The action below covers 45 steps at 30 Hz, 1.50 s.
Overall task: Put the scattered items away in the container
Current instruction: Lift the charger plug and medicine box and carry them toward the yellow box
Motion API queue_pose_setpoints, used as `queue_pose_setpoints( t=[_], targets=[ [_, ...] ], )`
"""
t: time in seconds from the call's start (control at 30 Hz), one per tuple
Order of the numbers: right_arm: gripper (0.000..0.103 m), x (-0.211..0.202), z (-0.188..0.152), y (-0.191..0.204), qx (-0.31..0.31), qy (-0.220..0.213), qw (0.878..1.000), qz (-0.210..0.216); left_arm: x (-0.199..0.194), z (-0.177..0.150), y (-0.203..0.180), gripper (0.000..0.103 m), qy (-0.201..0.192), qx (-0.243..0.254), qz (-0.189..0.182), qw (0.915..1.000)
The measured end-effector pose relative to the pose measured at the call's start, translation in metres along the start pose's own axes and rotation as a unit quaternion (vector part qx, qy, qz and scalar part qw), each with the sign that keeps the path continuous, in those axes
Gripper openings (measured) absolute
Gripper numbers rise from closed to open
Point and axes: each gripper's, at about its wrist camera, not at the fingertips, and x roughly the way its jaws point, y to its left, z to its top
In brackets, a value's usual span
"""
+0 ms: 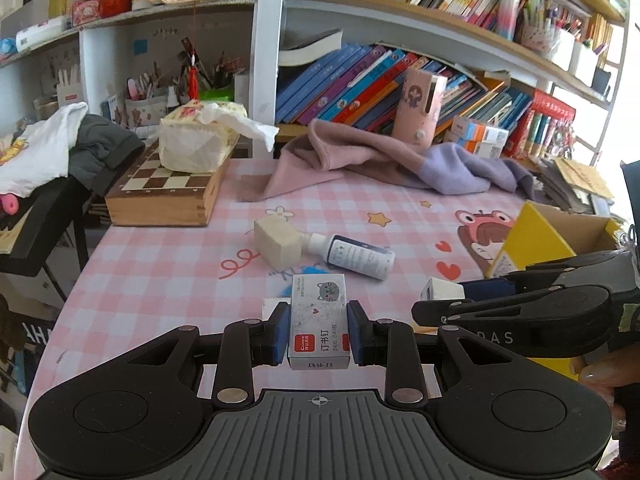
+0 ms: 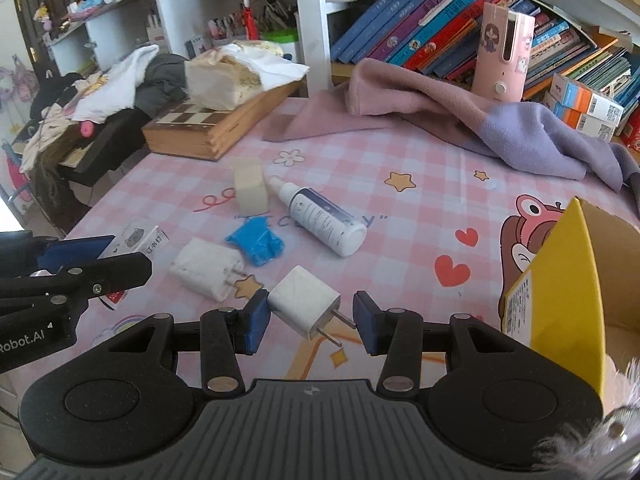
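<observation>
My left gripper [image 1: 319, 317] is shut on a small white staple box [image 1: 318, 312] with a cat picture, held off the pink checked tablecloth [image 1: 168, 280]. My right gripper [image 2: 310, 316] is shut on a white charger plug [image 2: 302, 302], which sits slantwise, its prongs against the right pad. The yellow cardboard container [image 2: 560, 280] stands open at the right, also visible in the left wrist view [image 1: 532, 240]. On the cloth lie a white spray bottle [image 2: 324, 220], a beige block [image 2: 250, 192], a second white charger [image 2: 206, 268] and a crumpled blue piece [image 2: 258, 244].
A wooden chess box [image 1: 164, 196] with a tissue pack on it sits at the back left. A pink and purple cloth [image 1: 380, 160] and a pink upright device [image 1: 420, 108] lie before the bookshelves. Clothes are piled on a black stand [image 1: 40, 216] beyond the table's left edge.
</observation>
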Motion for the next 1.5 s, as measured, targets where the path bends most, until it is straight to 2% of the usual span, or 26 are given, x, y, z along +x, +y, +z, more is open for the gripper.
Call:
queue_pose_setpoints(
  t=[0.63, 0.8, 1.13, 1.5],
  targets=[
    [0.043, -0.092, -0.062, 0.024, -0.014, -0.021, 1.0, 0.016, -0.084, -0.048, -0.014, 0.028, -0.017, -0.026, -0.049, 0.9983],
    [0.043, -0.117, -0.085, 0.038, -0.014, -0.017, 0.999, 0.024, -0.108, -0.065, -0.022, 0.028, -0.018, -0.017, -0.065, 0.9976],
    [0.043, -0.165, -0.127, 0.053, -0.006, -0.032, 0.999, -0.007, -0.15, -0.092, -0.036, 0.028, -0.023, 0.003, -0.094, 0.9953],
    [0.043, -0.198, -0.164, 0.047, 0.038, -0.024, 0.998, -0.051, -0.163, -0.112, -0.062, 0.028, -0.005, 0.033, -0.149, 0.9883]
  ],
)
